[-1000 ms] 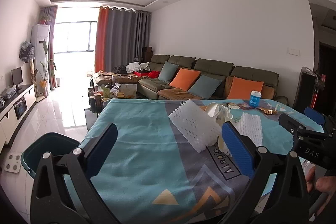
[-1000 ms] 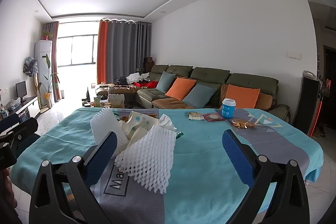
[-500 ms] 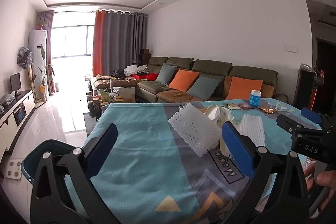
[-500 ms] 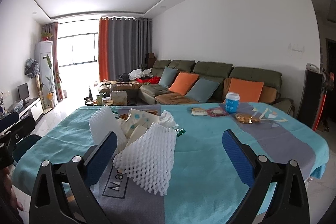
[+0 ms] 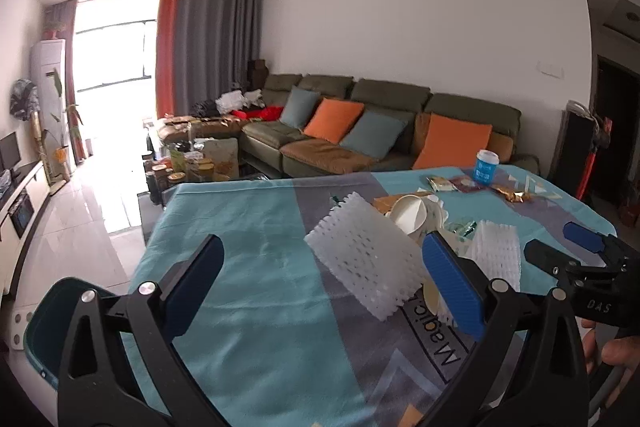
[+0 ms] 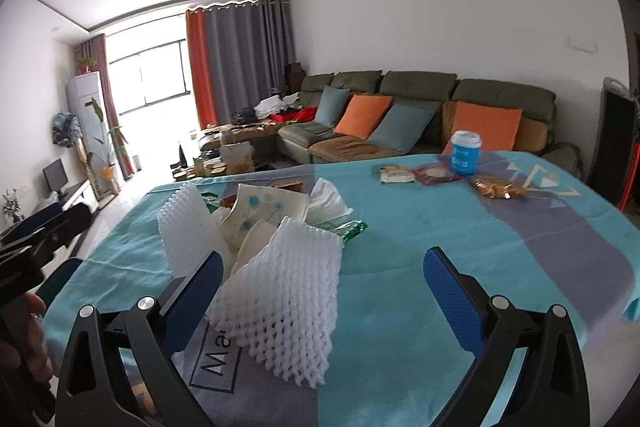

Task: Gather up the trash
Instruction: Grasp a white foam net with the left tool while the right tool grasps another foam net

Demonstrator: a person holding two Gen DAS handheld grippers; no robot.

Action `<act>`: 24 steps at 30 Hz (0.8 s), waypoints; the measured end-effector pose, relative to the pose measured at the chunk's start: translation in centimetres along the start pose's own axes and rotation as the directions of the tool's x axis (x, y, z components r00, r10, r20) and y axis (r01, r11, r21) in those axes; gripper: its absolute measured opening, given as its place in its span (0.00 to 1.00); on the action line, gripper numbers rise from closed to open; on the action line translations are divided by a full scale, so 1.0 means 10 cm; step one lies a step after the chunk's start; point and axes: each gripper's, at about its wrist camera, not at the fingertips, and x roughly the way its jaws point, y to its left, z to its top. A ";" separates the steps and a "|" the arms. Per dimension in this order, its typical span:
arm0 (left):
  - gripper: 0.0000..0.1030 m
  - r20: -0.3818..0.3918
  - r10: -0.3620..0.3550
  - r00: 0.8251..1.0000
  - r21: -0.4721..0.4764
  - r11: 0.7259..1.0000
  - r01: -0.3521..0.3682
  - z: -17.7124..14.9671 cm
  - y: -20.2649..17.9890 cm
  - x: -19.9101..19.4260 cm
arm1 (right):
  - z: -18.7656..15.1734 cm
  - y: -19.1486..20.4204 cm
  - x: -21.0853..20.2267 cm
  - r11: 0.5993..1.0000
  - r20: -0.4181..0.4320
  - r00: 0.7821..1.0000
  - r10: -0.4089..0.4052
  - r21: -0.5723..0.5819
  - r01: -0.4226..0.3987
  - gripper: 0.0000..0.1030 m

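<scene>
Right wrist view: your right gripper [image 6: 320, 291] is spread wide and empty, with a white foam net [image 6: 286, 291] lying on the tablecloth [image 6: 440, 251] just ahead, nearer its left finger. Your left gripper [image 5: 320, 287] is spread and empty too, a second foam net [image 5: 366, 265] just inside its right finger. Centre each net between the pads before closing, since foam crushes easily, then carry it to what looks like a bin [image 5: 44, 311] off the table's left edge, only partly visible.

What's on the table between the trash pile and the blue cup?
Mostly bare tablecloth, as the right wrist view shows; snack wrappers lie just beside the blue cup.
</scene>
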 end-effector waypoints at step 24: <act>0.79 -0.320 -0.256 0.912 -0.201 0.959 0.199 -0.22 0.10 1.33 | -0.08 -0.08 0.57 0.990 -0.185 0.975 0.121 0.092 -0.106 0.33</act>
